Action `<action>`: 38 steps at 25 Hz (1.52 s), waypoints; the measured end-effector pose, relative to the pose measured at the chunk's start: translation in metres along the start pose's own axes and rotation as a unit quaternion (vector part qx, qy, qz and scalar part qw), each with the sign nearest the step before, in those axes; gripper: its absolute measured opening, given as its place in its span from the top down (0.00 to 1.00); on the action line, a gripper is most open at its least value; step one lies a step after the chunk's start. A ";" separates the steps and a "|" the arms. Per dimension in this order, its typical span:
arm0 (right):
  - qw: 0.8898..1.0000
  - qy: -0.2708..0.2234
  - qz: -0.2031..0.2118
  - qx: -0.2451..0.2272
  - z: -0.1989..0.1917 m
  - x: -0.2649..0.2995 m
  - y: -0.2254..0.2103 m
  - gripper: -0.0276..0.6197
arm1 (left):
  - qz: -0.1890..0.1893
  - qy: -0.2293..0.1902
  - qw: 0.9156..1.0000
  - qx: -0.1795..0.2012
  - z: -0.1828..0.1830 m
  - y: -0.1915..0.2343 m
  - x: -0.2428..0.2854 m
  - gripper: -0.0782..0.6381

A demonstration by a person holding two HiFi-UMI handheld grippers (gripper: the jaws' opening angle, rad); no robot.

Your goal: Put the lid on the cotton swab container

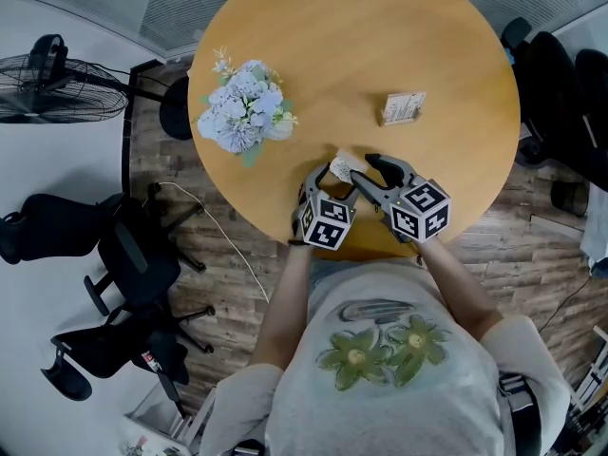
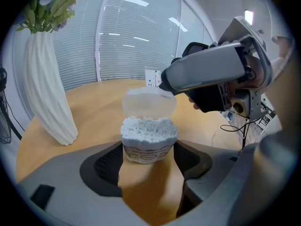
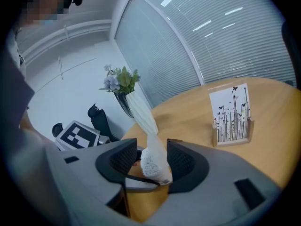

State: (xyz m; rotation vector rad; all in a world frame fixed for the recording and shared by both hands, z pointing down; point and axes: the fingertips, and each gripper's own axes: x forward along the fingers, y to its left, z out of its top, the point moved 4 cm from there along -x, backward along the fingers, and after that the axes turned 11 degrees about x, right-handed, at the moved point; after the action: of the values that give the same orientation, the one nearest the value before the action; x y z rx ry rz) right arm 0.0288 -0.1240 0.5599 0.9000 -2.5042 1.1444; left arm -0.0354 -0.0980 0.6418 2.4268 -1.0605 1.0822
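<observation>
- Surface: a round wooden table (image 1: 418, 27), seen from above, fills the upper middle of the head view.
- On it, a bunch of pale blue flowers (image 1: 245, 107) in a ribbed white vase (image 2: 47, 93) stands at the upper left. A small card holder (image 1: 403, 108) stands right of centre, well apart from the flowers.
- Room: wood-plank floor (image 1: 228, 245) and window blinds (image 2: 136, 36) behind the table. A standing fan (image 1: 52, 88) is at the upper left and dark office chairs (image 1: 123, 264) at the lower left.
- Cotton swab container (image 2: 149, 147): it stands near the table's lower edge, full of white swabs, with its translucent lid (image 2: 148, 102) raised upright.
- Left gripper (image 2: 149, 160): the jaws are set wide, with a pad against each side of the container, gripping it.
- Right gripper (image 3: 153, 161): the jaws are apart, and the lid and the swab tops stand between them. A narrow gap shows on the left side; no firm grip is seen.
- In the left gripper view, the right gripper's tip touches the lid's upper right edge.
- Hidden: in the head view both grippers cover the container except for a white patch.
- Its label print is too small to read.
- Dark items at the right edge of the head view are cut off and cannot be identified.
</observation>
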 end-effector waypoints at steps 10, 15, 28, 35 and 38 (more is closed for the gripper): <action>1.000 0.005 -0.004 0.003 -0.003 0.001 -0.001 0.74 | -0.003 0.007 1.000 0.014 0.000 0.000 0.000 0.43; 1.000 0.009 -0.016 -0.002 -0.006 0.002 -0.005 0.80 | -0.005 0.006 1.000 0.014 -0.001 0.000 0.000 0.43; 1.000 0.011 -0.019 -0.017 -0.007 0.003 -0.002 0.81 | -0.009 0.004 1.000 0.017 -0.001 0.001 -0.001 0.43; 0.999 0.014 -0.022 -0.027 -0.009 0.003 -0.001 0.82 | -0.009 0.004 1.000 0.017 -0.001 0.001 0.000 0.43; 0.999 0.016 -0.022 -0.033 -0.010 0.004 -0.002 0.82 | -0.009 0.003 1.000 0.016 -0.002 0.001 0.001 0.43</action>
State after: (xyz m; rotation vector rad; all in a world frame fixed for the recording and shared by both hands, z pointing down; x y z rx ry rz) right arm 0.0264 -0.1189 0.5692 0.9068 -2.4680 1.0488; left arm -0.0365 -0.0985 0.6435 2.4518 -1.0248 1.1094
